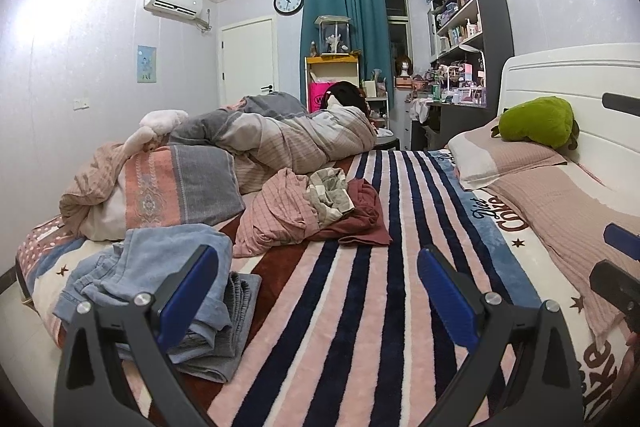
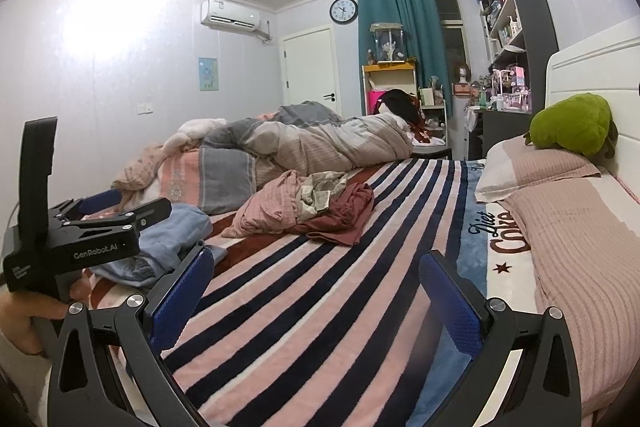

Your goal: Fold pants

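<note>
The striped blanket [image 1: 360, 307] on the bed lies bare in front. A crumpled pile of pink and maroon garments [image 1: 312, 211] waits mid-bed, unfolded; folded denim and grey pants [image 1: 160, 279] sit stacked at left. Left gripper [image 1: 318, 291] and right gripper [image 2: 316, 291] hover, jaws spread wide, holding nothing.

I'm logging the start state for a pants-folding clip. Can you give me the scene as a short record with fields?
surface: striped blanket on a bed
near pile: light blue jeans on grey pants, at the bed's left edge
middle pile: pink checked garment, plaid piece, dark red garment, crumpled
left hand-held gripper: open, holding nothing
right hand-held gripper: open, holding nothing
headboard side: pillow, green plush
</note>
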`<state>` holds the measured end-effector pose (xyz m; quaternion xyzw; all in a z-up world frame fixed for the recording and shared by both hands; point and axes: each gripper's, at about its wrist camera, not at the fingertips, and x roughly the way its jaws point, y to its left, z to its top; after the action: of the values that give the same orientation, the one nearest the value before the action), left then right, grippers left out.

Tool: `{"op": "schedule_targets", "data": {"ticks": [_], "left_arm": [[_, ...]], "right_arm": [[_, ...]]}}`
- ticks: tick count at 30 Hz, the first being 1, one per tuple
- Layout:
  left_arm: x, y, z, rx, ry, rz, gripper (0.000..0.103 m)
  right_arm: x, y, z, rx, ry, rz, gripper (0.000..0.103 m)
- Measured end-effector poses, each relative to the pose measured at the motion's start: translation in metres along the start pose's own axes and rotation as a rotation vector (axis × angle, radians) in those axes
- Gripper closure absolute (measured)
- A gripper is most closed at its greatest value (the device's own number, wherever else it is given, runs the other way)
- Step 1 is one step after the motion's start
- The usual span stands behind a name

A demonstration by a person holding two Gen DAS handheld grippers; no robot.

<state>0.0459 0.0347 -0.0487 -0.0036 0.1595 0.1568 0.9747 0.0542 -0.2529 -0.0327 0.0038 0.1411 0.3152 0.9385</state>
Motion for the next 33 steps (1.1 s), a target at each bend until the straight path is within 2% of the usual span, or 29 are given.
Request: {"op": "schedule_targets", "data": {"ticks": [23,33], "left_arm": [[-0.002,0.0,0.0,-0.003,0.001,-0.004,0.004],[-0.005,-0.003,-0.002,-0.007,-0.004,-0.002,0.004]], "right_arm": [[-0.002,0.002,-0.003,0.0,0.017,-0.042,0.001],[-0.009,0.003,-0.003,-0.002,-0.01,-0.041,0.001]]}}
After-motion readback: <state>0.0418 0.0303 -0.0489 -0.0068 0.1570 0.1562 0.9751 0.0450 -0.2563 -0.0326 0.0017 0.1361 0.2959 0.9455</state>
